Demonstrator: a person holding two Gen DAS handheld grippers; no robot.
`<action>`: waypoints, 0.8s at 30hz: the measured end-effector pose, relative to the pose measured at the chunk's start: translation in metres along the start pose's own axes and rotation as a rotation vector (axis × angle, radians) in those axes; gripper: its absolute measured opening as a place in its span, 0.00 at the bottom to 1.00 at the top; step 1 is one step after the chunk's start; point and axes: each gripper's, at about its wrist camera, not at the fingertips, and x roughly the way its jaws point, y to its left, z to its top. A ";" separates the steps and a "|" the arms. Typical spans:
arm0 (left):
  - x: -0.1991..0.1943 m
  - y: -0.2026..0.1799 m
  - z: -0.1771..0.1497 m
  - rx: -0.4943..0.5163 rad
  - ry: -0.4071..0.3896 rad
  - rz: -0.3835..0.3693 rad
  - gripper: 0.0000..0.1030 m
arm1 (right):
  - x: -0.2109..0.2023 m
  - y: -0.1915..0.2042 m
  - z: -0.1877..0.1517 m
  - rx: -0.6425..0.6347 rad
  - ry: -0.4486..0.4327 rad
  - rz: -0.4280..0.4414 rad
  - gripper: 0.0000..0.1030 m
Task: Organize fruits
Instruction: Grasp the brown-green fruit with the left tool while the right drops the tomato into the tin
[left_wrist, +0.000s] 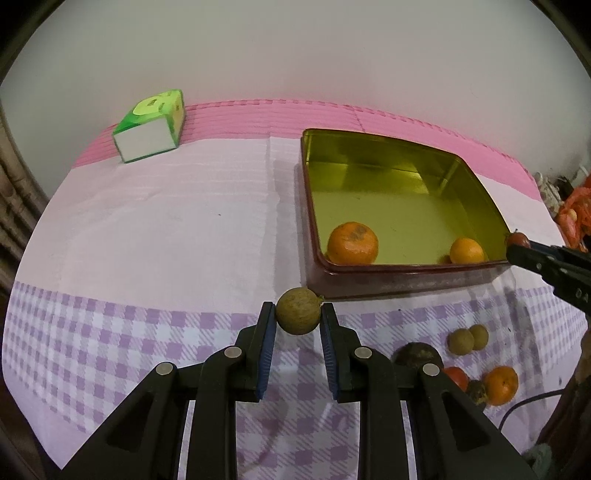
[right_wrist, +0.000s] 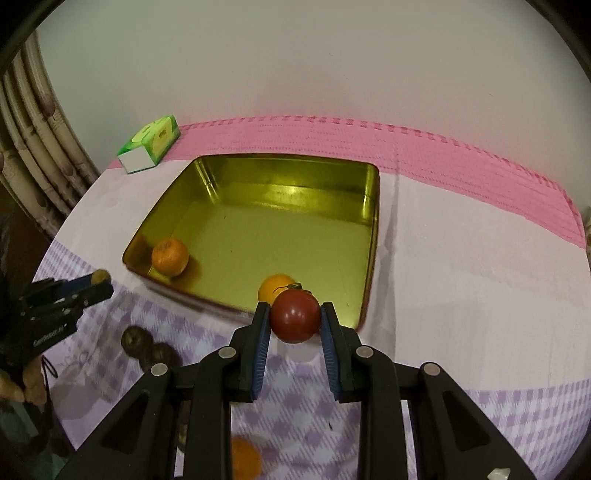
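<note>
My left gripper (left_wrist: 298, 312) is shut on a small brown-green round fruit (left_wrist: 298, 311), held above the cloth just in front of the tin's near left corner. My right gripper (right_wrist: 294, 315) is shut on a red tomato (right_wrist: 294, 315), held at the tin's near rim. The gold-lined tin (left_wrist: 406, 271) (right_wrist: 373, 236) holds two oranges: a large one (left_wrist: 352, 242) (right_wrist: 170, 256) and a smaller one (left_wrist: 466, 251) (right_wrist: 271, 286). The right gripper with the tomato (left_wrist: 517, 239) shows at the tin's right corner in the left wrist view. The left gripper (right_wrist: 98, 282) shows at the left of the right wrist view.
Loose fruit lies on the checked cloth near the front: two brown-green ones (left_wrist: 467, 339), a dark one (left_wrist: 415, 355), a red one (left_wrist: 457, 376), an orange (left_wrist: 501, 384) (right_wrist: 244, 459). A green tissue box (left_wrist: 149, 125) (right_wrist: 149, 144) stands at the back left. A cable (left_wrist: 528, 400) lies at the right edge.
</note>
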 end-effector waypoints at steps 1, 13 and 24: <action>0.000 0.001 0.001 -0.004 0.000 0.002 0.24 | 0.003 0.001 0.003 -0.002 0.002 -0.006 0.24; 0.005 0.005 0.004 -0.019 0.004 0.026 0.24 | 0.034 0.000 0.017 -0.006 0.044 -0.042 0.24; 0.009 0.006 0.007 -0.021 0.006 0.023 0.24 | 0.039 -0.001 0.017 -0.004 0.055 -0.044 0.25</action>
